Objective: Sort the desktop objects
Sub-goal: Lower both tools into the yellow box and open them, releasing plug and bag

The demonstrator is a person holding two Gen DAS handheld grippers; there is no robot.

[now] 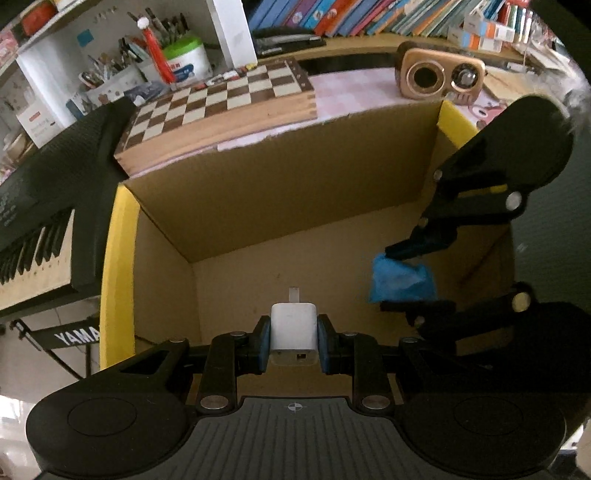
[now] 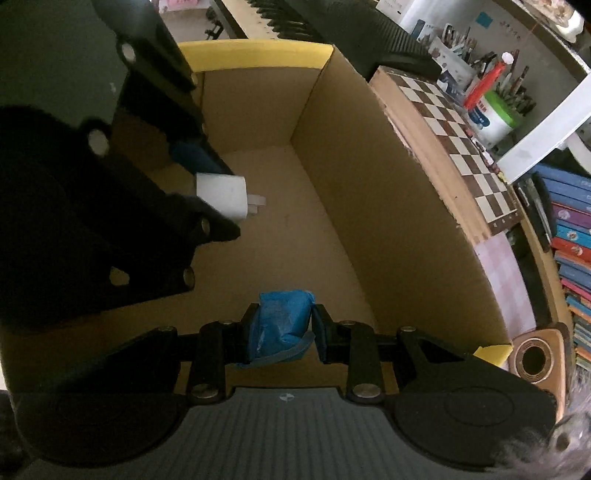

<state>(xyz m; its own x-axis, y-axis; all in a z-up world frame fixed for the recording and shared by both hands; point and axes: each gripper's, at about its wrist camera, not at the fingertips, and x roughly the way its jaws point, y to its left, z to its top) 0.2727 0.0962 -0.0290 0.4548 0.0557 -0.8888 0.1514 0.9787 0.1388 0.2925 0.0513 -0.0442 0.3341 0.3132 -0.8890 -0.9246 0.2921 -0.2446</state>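
My left gripper (image 1: 293, 338) is shut on a white plug charger (image 1: 293, 326), prongs pointing forward, held inside an open cardboard box (image 1: 258, 192). My right gripper (image 2: 282, 332) is shut on a crumpled blue packet (image 2: 282, 319), also held inside the box (image 2: 369, 192). In the left wrist view the right gripper (image 1: 410, 277) and the blue packet (image 1: 400, 282) show at the right. In the right wrist view the left gripper (image 2: 207, 188) and the charger (image 2: 221, 197) show at the left. The box floor looks bare below both.
The box has yellow foam edges (image 1: 118, 266). A chessboard (image 1: 221, 96) lies behind it on the desk, with a small bronze speaker (image 1: 439, 75), pen holders (image 1: 184, 59) and a row of books (image 1: 369, 14). A black keyboard piano (image 1: 40, 206) stands at the left.
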